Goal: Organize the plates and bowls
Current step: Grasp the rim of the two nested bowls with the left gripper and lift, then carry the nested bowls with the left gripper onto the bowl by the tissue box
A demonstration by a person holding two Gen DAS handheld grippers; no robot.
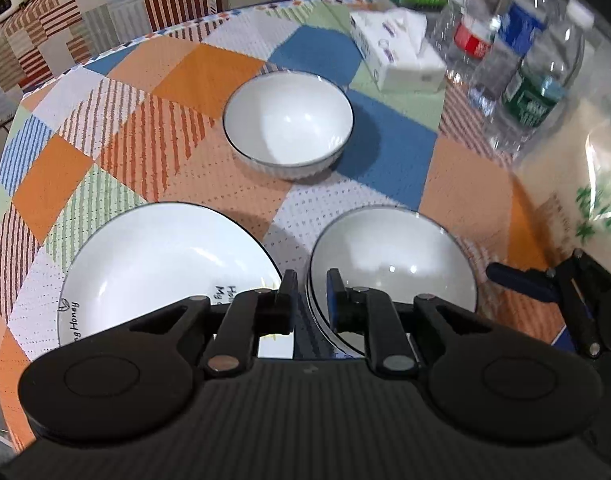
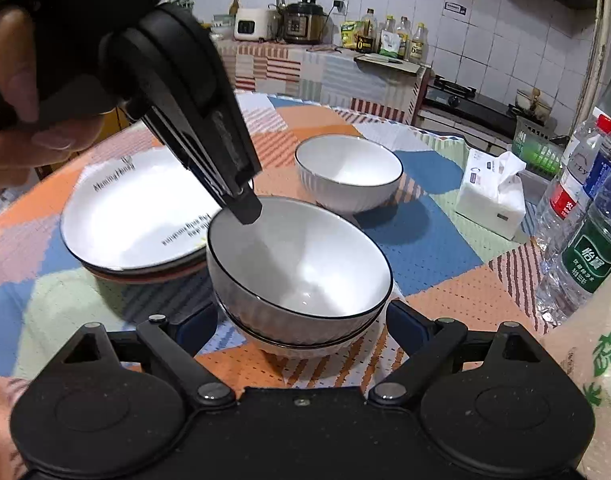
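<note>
A stack of white bowls with dark rims [image 2: 301, 264] stands near the table's front; the top bowl sits tilted in the one below. My left gripper [image 1: 311, 300] straddles the top bowl's [image 1: 393, 264] left rim with a narrow gap; it also shows in the right wrist view [image 2: 245, 210], tip at the rim. My right gripper [image 2: 301, 320] is open, its fingers on either side of the stack's base. A stack of white plates [image 2: 141, 208] with printed text lies to the left [image 1: 161, 264]. A single white bowl [image 1: 288, 124] stands farther back [image 2: 349, 172].
The round table has a patchwork cloth [image 1: 185, 80]. A tissue box [image 2: 491, 196] and several water bottles [image 2: 585, 220] stand at the right. A plastic bag with green print [image 2: 585, 344] is at the front right. A kitchen counter [image 2: 325, 64] lies behind.
</note>
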